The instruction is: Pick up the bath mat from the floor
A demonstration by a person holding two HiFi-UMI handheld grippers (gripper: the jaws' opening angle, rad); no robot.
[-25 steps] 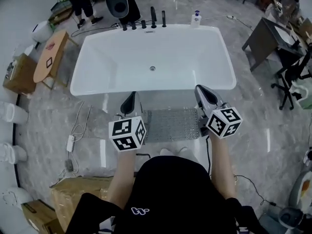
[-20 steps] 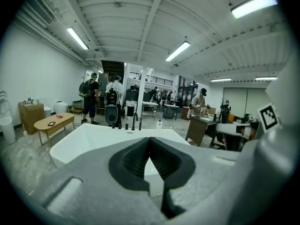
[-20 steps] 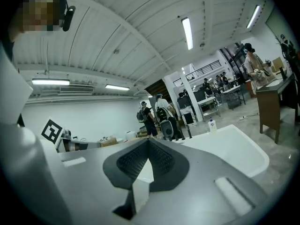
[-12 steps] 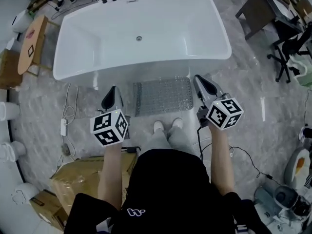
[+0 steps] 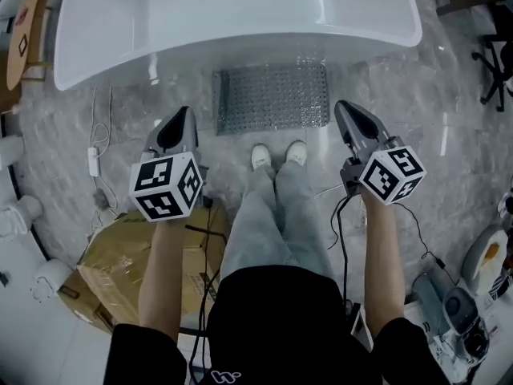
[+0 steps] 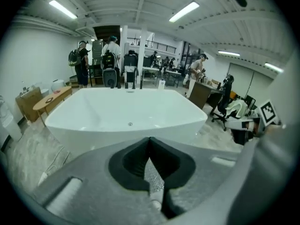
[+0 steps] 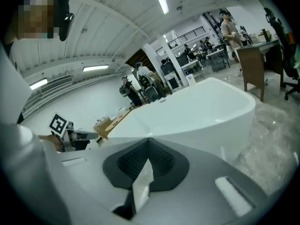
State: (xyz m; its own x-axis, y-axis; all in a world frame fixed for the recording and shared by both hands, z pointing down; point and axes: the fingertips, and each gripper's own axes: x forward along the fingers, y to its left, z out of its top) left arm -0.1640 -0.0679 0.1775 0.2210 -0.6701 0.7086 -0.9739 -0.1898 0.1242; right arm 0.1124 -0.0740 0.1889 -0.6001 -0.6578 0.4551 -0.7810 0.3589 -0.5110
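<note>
The bath mat [image 5: 272,99], a grey, knobbly, see-through rectangle, lies flat on the marble floor against the front of the white bathtub [image 5: 240,22]. The person's white shoes [image 5: 276,156] stand just short of its near edge. My left gripper [image 5: 185,112] hangs in the air left of the mat, jaws shut with nothing in them. My right gripper [image 5: 345,106] hangs to the mat's right, also shut and empty. In the left gripper view the left gripper [image 6: 150,140] points over the bathtub [image 6: 126,114]. The right gripper [image 7: 149,141] faces the tub's side [image 7: 197,116].
A cardboard box [image 5: 120,263] sits at the lower left behind my left arm. A power strip with cables [image 5: 94,163] lies on the floor to the left. An office chair [image 5: 498,66] stands at the right edge. Appliances [image 5: 457,307] sit at the lower right. People stand beyond the tub [image 6: 110,67].
The head view has tipped down and back: the tub slid to the top edge, and the whole mat, legs and shoes show. Both grippers stay shut, now spread to either side of the mat.
</note>
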